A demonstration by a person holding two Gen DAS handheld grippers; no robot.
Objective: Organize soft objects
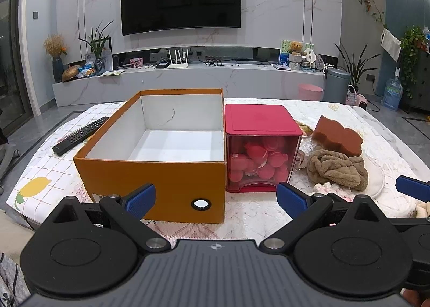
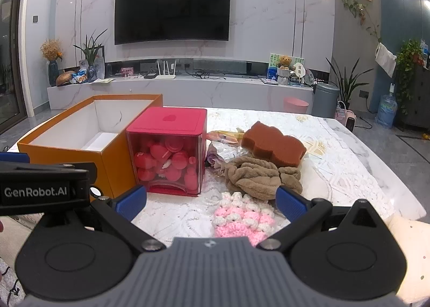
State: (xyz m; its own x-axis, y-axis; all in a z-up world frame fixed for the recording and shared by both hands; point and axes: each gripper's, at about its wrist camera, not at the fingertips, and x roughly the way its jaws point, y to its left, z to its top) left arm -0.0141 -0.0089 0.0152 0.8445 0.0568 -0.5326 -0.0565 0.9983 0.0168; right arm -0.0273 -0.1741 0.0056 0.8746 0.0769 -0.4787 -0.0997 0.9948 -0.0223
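On the table (image 1: 258, 226), orange box (image 1: 161, 186) empty; red bin (image 1: 262, 151) holds perhaps sponges.

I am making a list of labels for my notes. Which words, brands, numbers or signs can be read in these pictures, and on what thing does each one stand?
"GenRobot.AI": white print on the left gripper.
Heart sign, no words: lid of the red box.
Remote buttons: too small to read.
Label on the orange box: hidden by a finger.
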